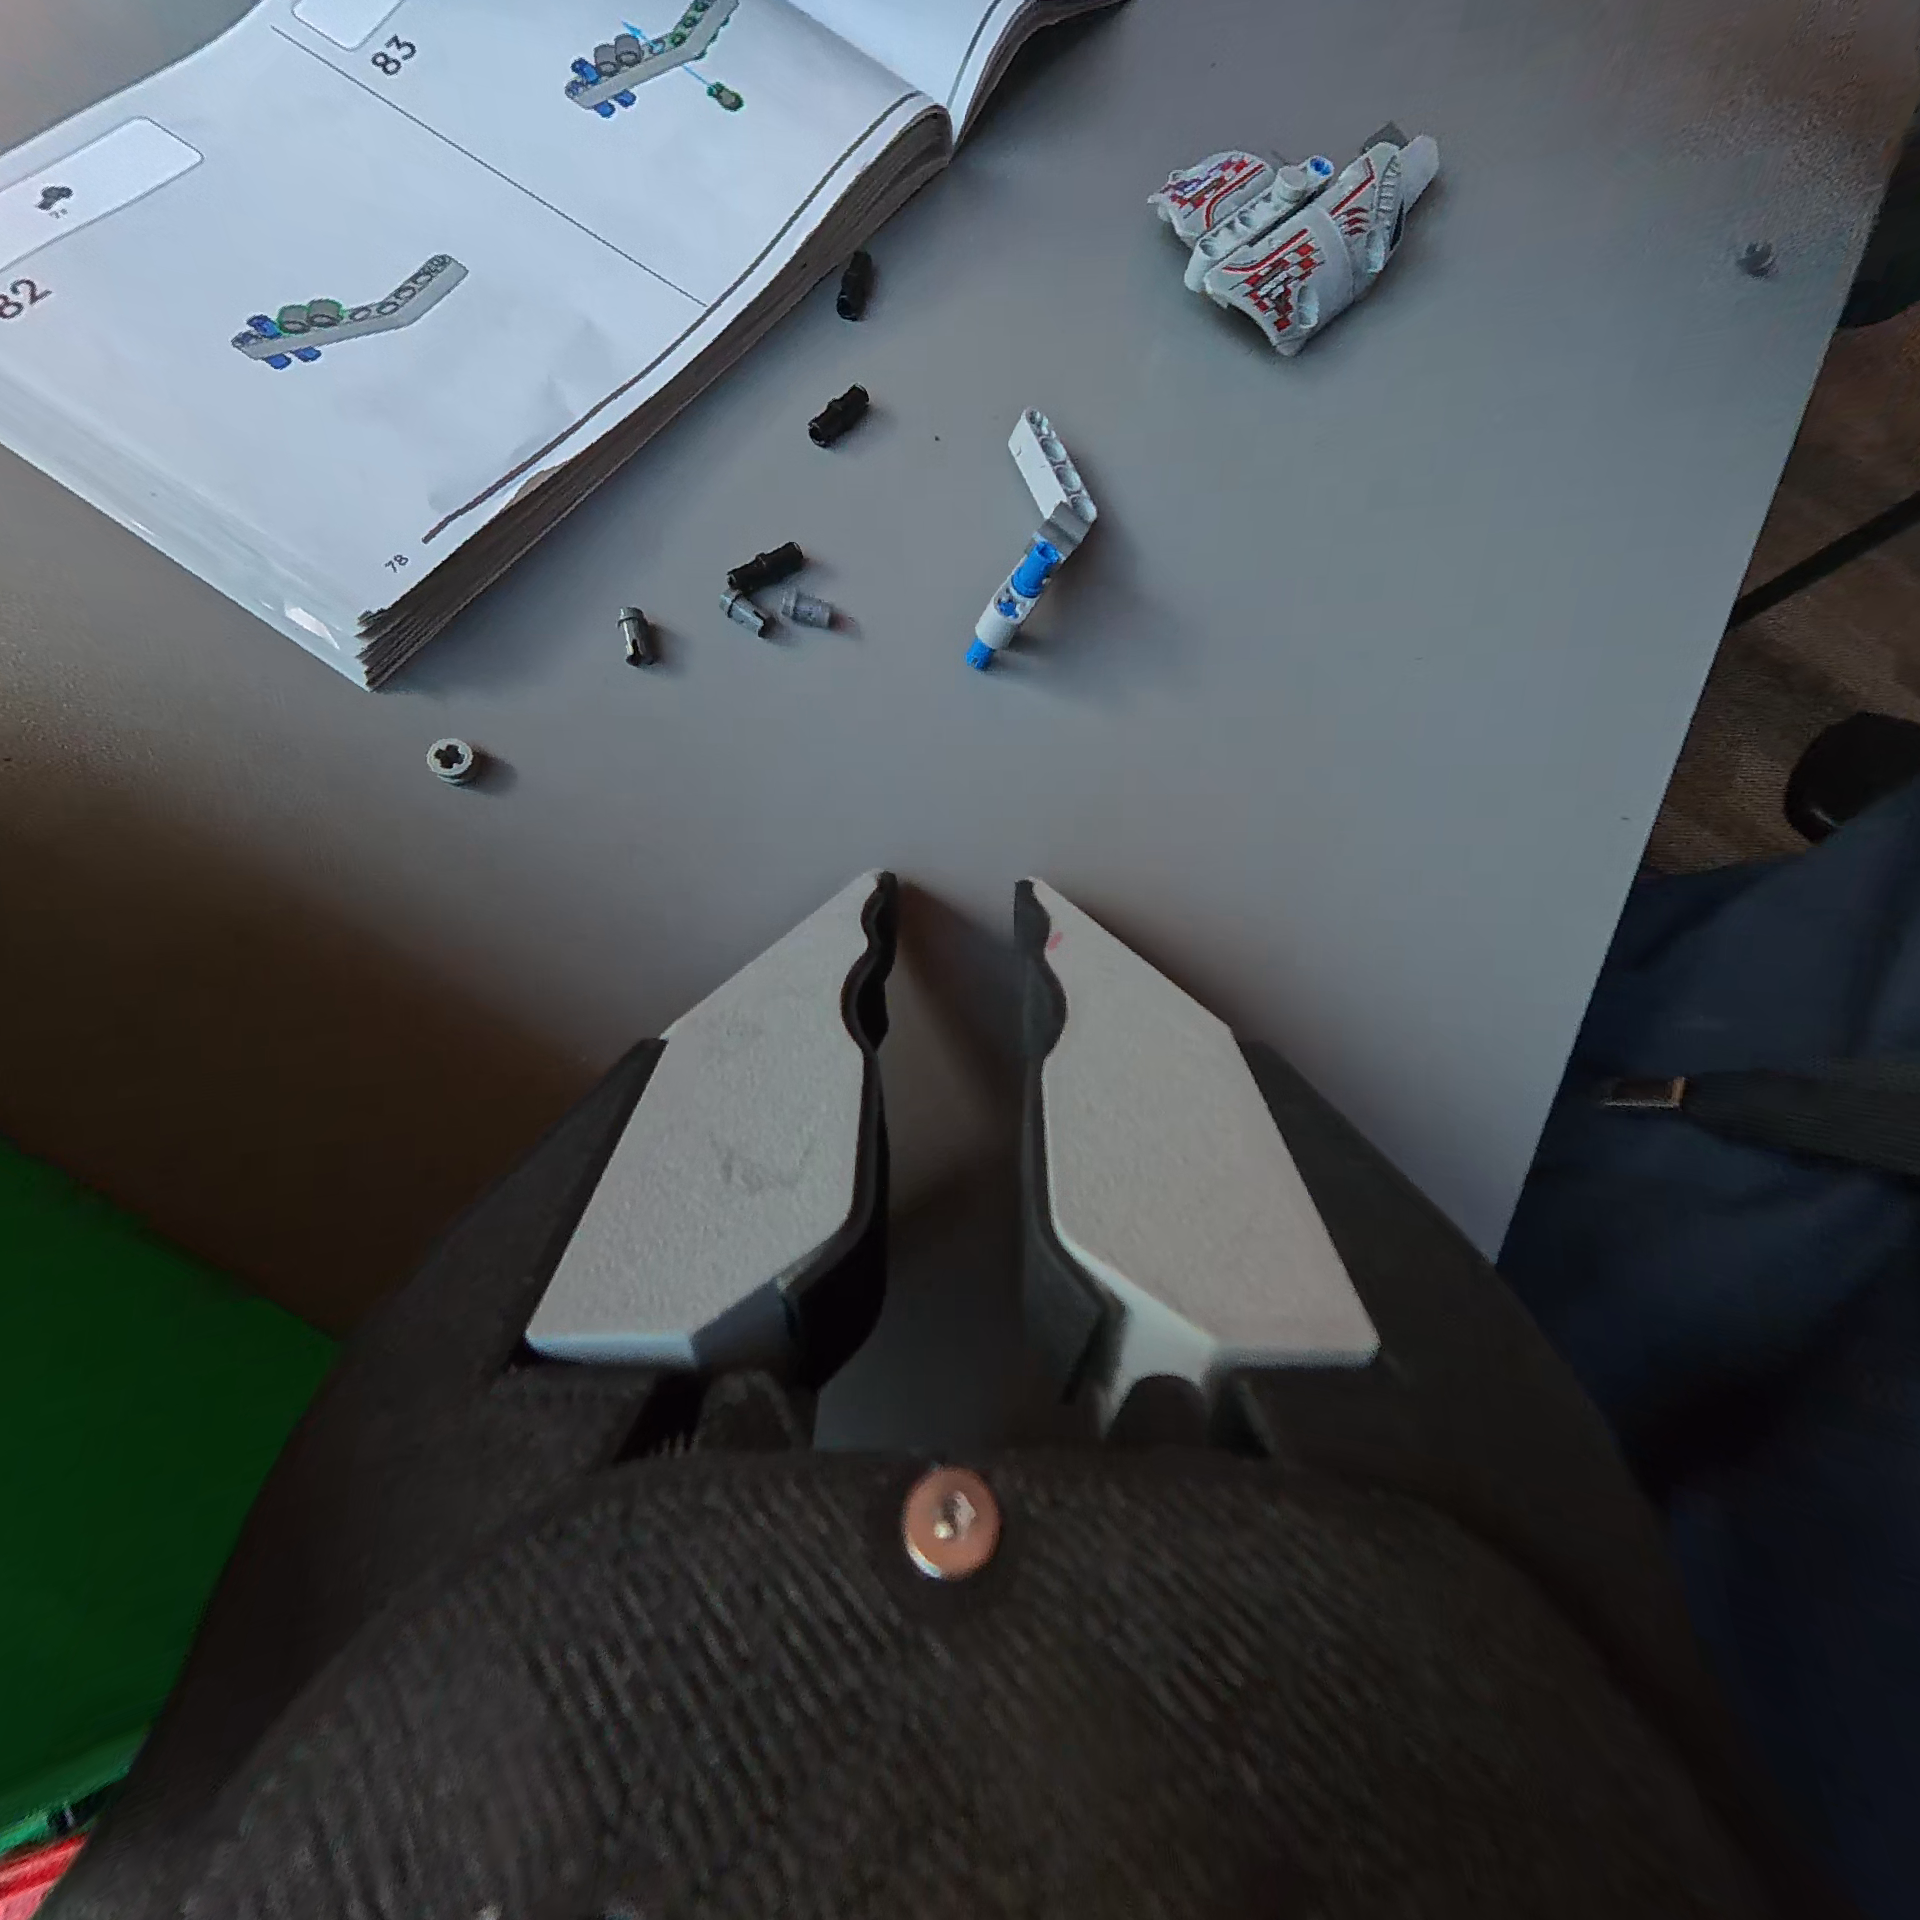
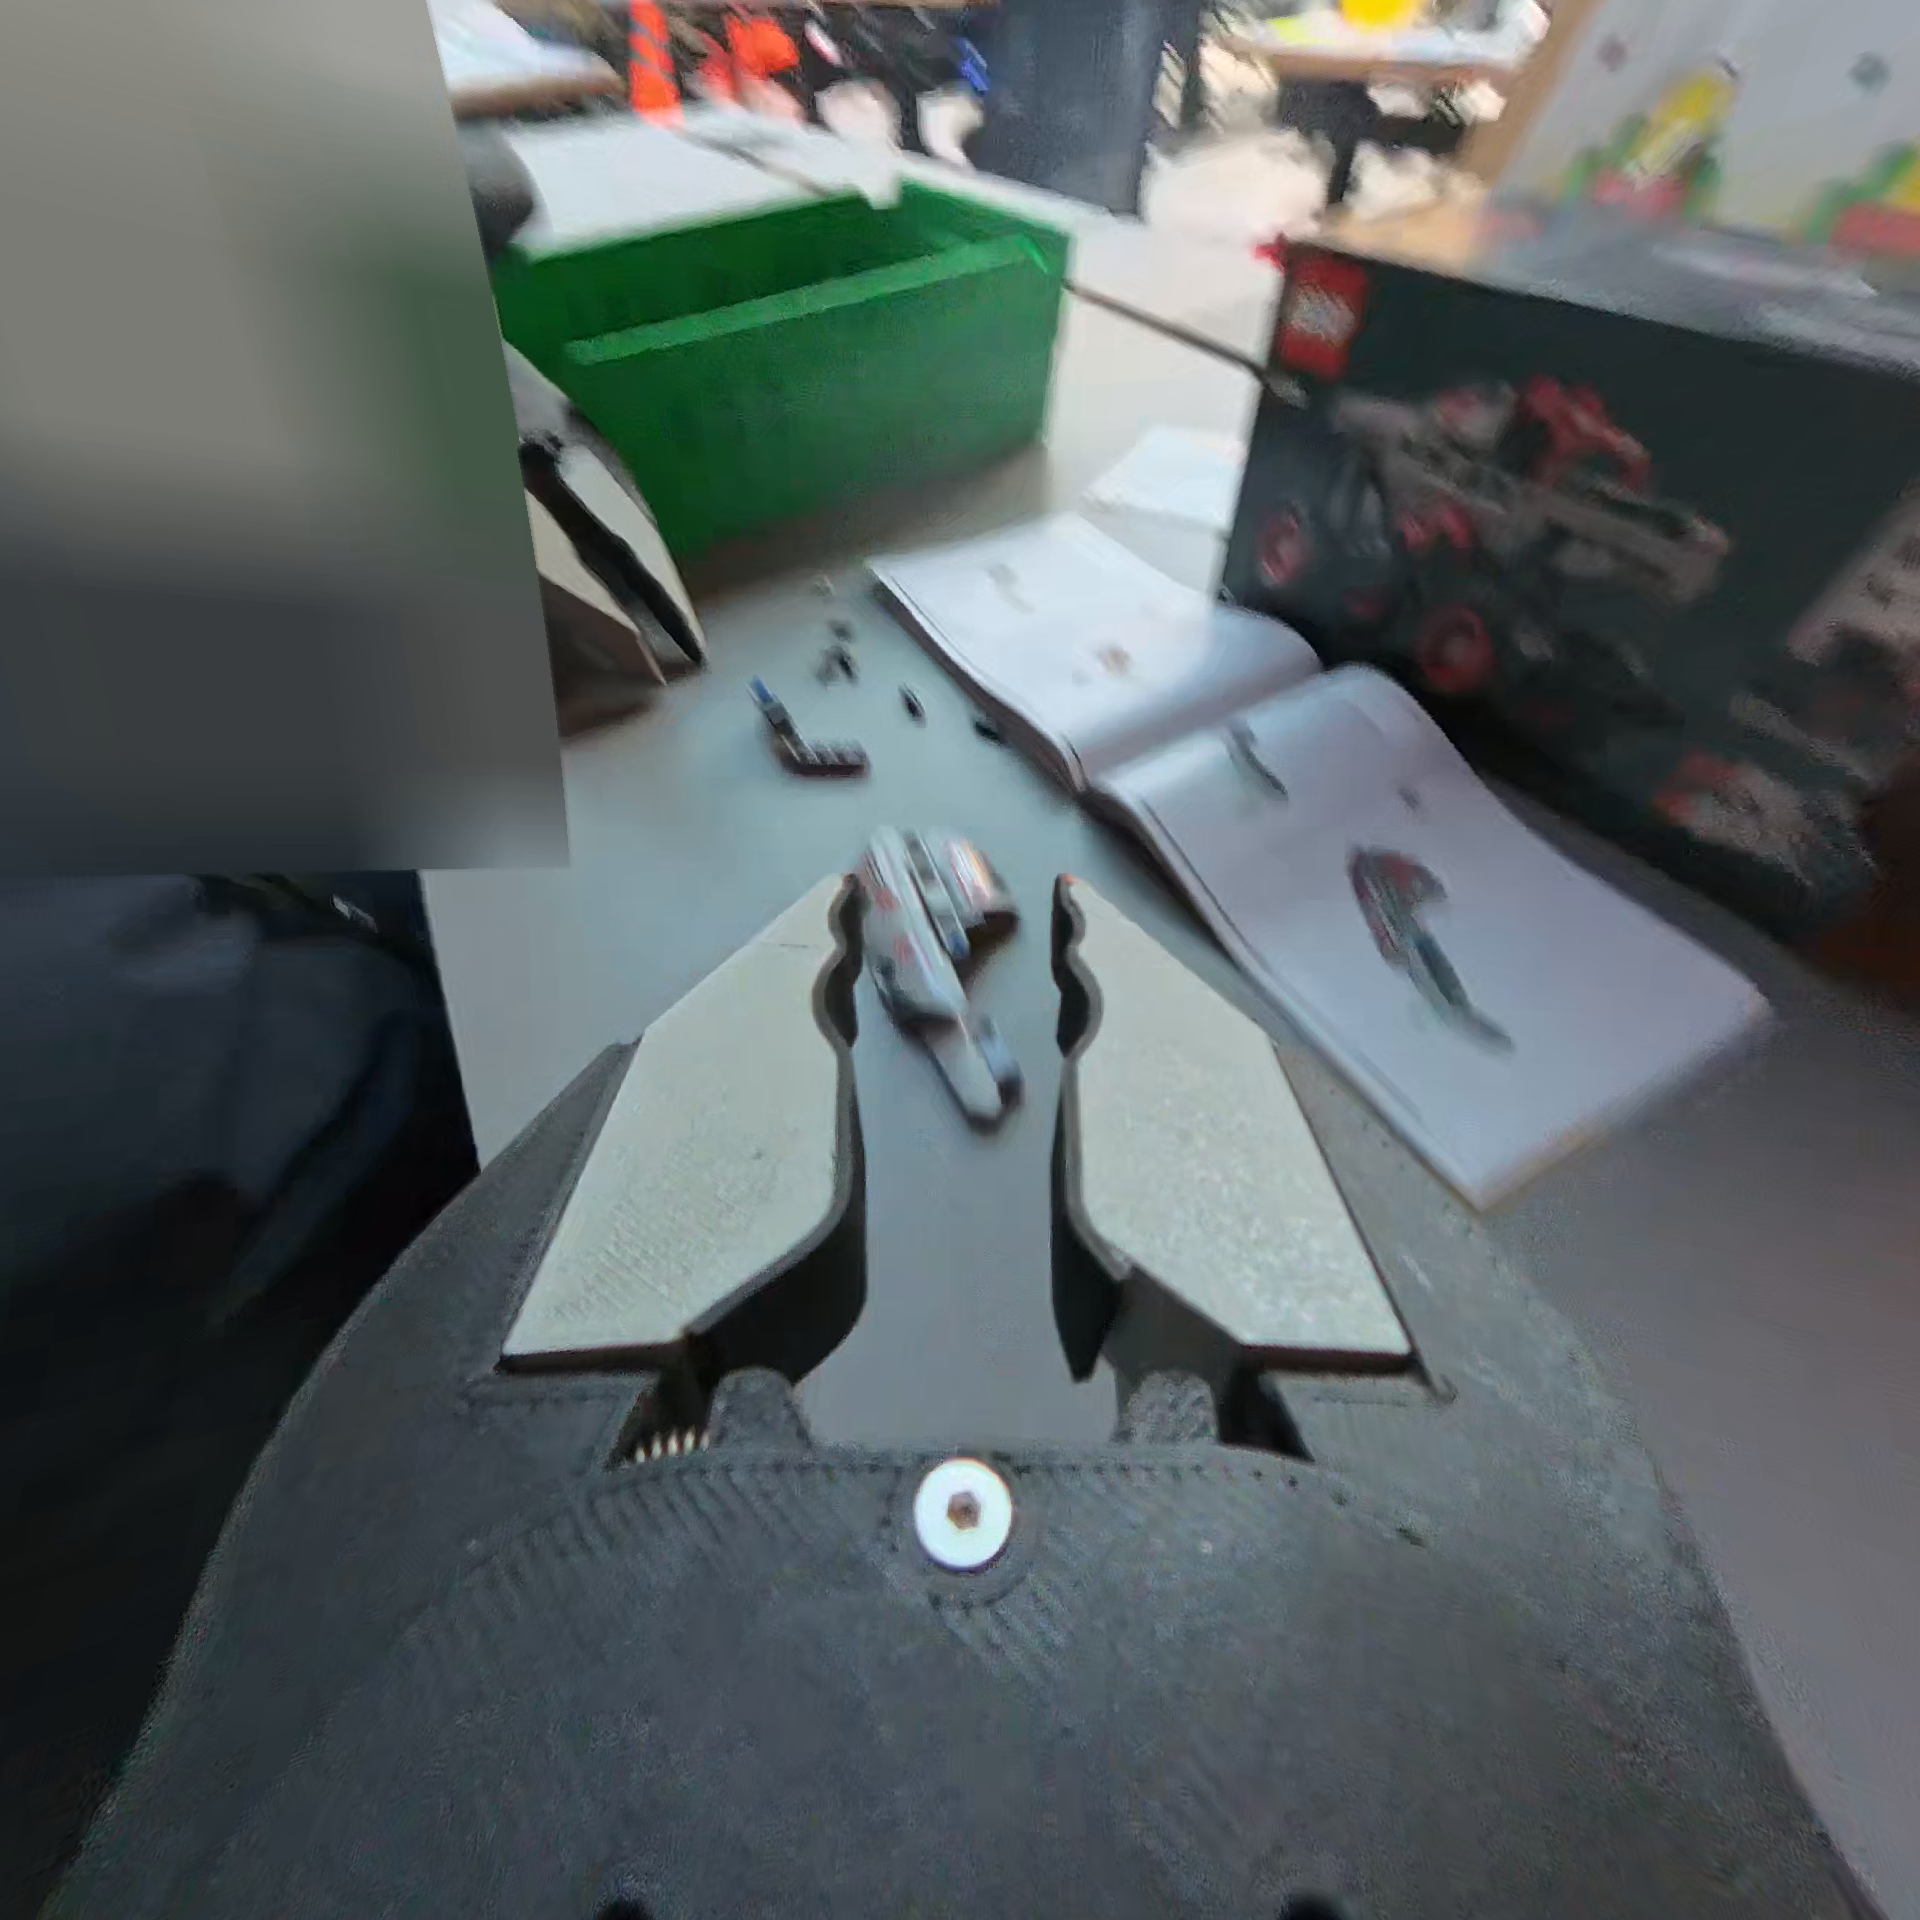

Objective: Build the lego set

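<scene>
In the left wrist view my left gripper (image 1: 954,883) is open and empty above the grey table (image 1: 1299,831). Ahead of it lie a bent grey beam with blue pins (image 1: 1039,530), several small black and grey pins (image 1: 764,592), a grey bush (image 1: 453,760) and a white and red panel assembly (image 1: 1288,239). In the blurred right wrist view my right gripper (image 2: 954,883) is open, and the white and red panel assembly (image 2: 935,956) lies on the table between and beyond its fingers, untouched. The bent beam (image 2: 805,732) lies farther off.
An open instruction booklet (image 1: 364,260) lies at the far left, and also shows in the right wrist view (image 2: 1299,831). A green bin (image 2: 790,343) and the set's box (image 2: 1558,540) stand behind. The other gripper (image 2: 613,561) shows at left. The table edge (image 1: 1621,935) runs along the right. My right fingertips sit around 30 cm from my left ones.
</scene>
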Tool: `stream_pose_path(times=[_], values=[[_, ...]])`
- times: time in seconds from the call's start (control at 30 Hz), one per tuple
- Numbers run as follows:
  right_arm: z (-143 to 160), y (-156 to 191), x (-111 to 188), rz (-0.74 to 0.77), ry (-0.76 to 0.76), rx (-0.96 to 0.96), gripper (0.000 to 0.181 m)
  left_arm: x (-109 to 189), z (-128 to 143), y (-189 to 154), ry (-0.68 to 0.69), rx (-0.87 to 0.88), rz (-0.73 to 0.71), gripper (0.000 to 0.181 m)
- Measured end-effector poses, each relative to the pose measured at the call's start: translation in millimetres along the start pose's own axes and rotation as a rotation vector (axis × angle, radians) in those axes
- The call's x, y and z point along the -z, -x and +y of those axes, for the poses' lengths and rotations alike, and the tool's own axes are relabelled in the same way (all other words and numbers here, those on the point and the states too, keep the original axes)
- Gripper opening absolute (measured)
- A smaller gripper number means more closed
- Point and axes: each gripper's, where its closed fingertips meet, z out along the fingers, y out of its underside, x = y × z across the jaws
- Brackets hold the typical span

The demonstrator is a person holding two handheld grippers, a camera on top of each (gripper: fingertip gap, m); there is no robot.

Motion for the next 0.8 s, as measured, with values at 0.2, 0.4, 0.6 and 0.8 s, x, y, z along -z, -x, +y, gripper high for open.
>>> stream_pose_path(times=[0.2,0.4,0.6,0.8], values=[[102,37,133,0.278,0.153,-0.174,0.030,0,0,-1,0.001,0.005,0.014,0.018],[166,82,172,0.334,-0.069,-0.400,0.040,-3,-2,3,0.006,-0.014,-0.008,0.013],[290,97,120,0.213,0.165,-0.597,0.022,-5,-4,7,0.011,-0.032,-0.042,0.007],[413,84,188,0.467,0.262,-0.681,0.031,-6,-4,11,0.013,-0.059,-0.100,0.003]])
